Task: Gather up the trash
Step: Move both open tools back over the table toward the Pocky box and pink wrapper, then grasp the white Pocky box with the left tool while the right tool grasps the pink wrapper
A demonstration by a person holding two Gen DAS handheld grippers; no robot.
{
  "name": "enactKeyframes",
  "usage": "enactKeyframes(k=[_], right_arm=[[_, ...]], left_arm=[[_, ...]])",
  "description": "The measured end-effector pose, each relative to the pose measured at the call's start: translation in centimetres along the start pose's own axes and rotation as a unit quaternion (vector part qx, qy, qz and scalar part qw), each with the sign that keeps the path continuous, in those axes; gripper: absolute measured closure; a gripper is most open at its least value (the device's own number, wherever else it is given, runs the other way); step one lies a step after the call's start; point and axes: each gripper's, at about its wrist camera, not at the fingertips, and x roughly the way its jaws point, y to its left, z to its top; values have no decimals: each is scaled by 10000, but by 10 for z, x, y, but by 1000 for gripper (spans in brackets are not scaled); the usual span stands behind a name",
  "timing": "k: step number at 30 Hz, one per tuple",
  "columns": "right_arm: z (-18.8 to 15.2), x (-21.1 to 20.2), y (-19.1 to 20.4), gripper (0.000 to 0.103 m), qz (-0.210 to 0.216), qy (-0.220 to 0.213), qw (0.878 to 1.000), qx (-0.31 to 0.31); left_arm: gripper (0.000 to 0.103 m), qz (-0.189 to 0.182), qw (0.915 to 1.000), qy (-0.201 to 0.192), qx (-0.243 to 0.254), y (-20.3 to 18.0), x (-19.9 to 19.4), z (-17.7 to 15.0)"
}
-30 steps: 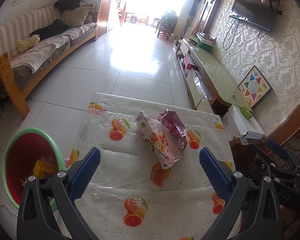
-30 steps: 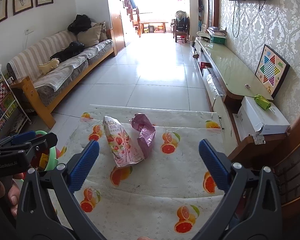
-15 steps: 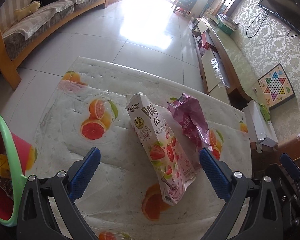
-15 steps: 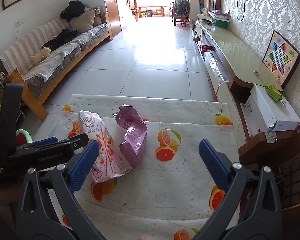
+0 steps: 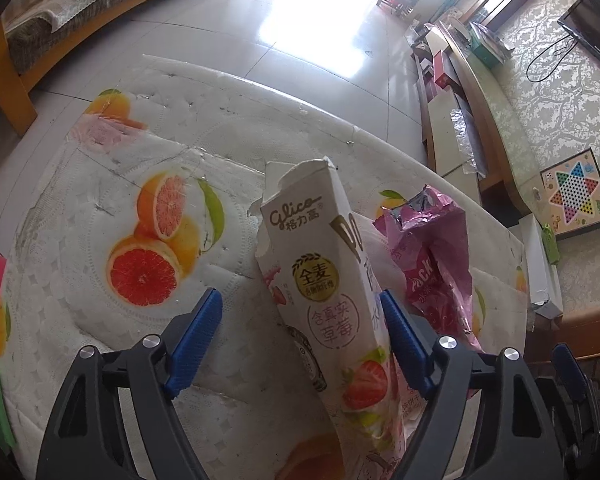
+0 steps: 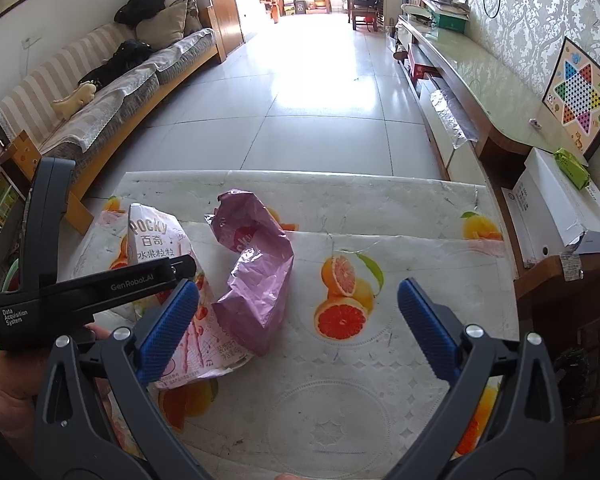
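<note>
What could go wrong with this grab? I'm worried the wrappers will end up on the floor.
The left gripper is closing around the white Pocky box, which sits off-centre against one pad; it may twist or slip out. The pink foil wrapper lies against the box and could be dragged along the tablecloth.

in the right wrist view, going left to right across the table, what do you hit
Left gripper → Pocky box → crumpled pink wrapper → orange print on the tablecloth → right gripper's right finger
</note>
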Motion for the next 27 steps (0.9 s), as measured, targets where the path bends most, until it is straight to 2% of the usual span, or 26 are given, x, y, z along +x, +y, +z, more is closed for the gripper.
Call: enactKeyframes(k=[2, 3, 6, 13, 20, 25, 26, 27], right_arm=[[1, 5, 0, 5, 2, 18, 10000, -3], [1, 6, 1, 5, 9, 24, 10000, -8], [4, 12, 5, 5, 61, 23, 10000, -34], [12, 34, 25, 5, 163, 90, 9997, -163], [12, 65, 35, 6, -84, 198, 9994, -281], [10, 87, 34, 33, -162, 446, 9985, -260], [8, 91, 34, 36, -190, 504, 9982, -263], [7, 93, 34, 45, -187, 549, 9980, -256]], left_arm=[[46, -128, 9999, -14, 62, -3, -2, 0], [55, -136, 9998, -53, 141, -5, -5, 0], [64, -27, 9993, -151, 327, -8, -13, 3], [67, 250, 9976, -487, 423, 26, -45, 9], [67, 321, 9962, -627, 503, 53, -67, 15], [67, 333, 9960, -623, 551, 61, -69, 9], [67, 335, 9959, -620, 558, 62, -69, 8], [67, 325, 9961, -613, 551, 63, -70, 7]])
